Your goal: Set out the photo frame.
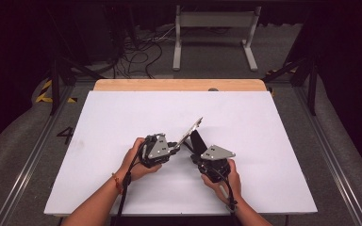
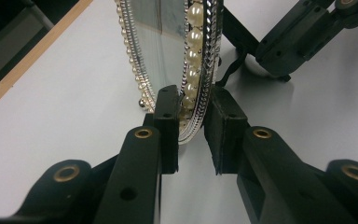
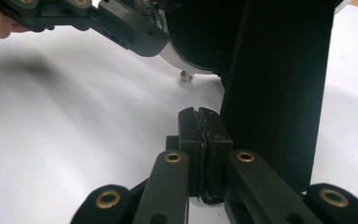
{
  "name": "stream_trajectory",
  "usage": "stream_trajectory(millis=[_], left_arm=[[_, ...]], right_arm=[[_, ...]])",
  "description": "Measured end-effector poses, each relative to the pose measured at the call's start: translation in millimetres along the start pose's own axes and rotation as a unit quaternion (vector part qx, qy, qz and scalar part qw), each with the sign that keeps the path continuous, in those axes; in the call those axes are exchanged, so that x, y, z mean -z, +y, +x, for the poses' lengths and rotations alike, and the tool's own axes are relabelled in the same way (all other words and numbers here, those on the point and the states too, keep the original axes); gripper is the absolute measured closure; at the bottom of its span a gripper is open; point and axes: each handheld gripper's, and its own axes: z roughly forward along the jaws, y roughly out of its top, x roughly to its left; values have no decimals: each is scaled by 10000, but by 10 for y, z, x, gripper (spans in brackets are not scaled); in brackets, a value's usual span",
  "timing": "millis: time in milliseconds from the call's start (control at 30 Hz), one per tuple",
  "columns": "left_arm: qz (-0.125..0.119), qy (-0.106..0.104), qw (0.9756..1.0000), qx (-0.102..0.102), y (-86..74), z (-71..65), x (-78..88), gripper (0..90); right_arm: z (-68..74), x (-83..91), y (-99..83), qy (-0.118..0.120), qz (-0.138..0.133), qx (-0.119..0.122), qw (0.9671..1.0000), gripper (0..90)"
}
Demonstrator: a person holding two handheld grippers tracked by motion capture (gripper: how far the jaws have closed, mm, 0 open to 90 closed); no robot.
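Observation:
A silver frame [image 1: 191, 132] with a pearl-beaded rim [image 2: 192, 70] stands tilted on the white table, propped on its black back stand [image 3: 275, 93]. My left gripper [image 1: 179, 145] has the frame's lower edge between its jaws [image 2: 192, 128]; both pads sit against the rim. My right gripper [image 1: 199, 150] is behind the frame, its jaws shut on nothing [image 3: 203, 140], just left of the stand in the right gripper view. The left gripper's fingers [image 3: 121, 28] reach in at that view's top left. The right gripper [image 2: 303, 32] appears at the top right of the left gripper view.
A white board [image 1: 122, 122] covers the table, with a wooden strip [image 1: 179, 84] along the far edge. Beyond it are a white desk frame [image 1: 214, 33] and floor cables [image 1: 141, 56]. A hand and forearm hold each gripper at the near edge.

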Motion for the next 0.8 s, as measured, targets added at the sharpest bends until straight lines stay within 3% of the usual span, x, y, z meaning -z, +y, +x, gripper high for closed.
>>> stream_trajectory(millis=[133, 533, 800], left_arm=[[-47, -53, 9999, 90, -15, 16, -17, 761], [79, 111, 9997, -217, 15, -13, -3, 792], [134, 86, 9995, -257, 24, -36, 13, 791]], right_arm=[[13, -6, -3, 28, 30, 44, 10000, 892], [36, -70, -36, -38, 131, 137, 9998, 900], [28, -80, -48, -9, 178, 68, 9998, 900]])
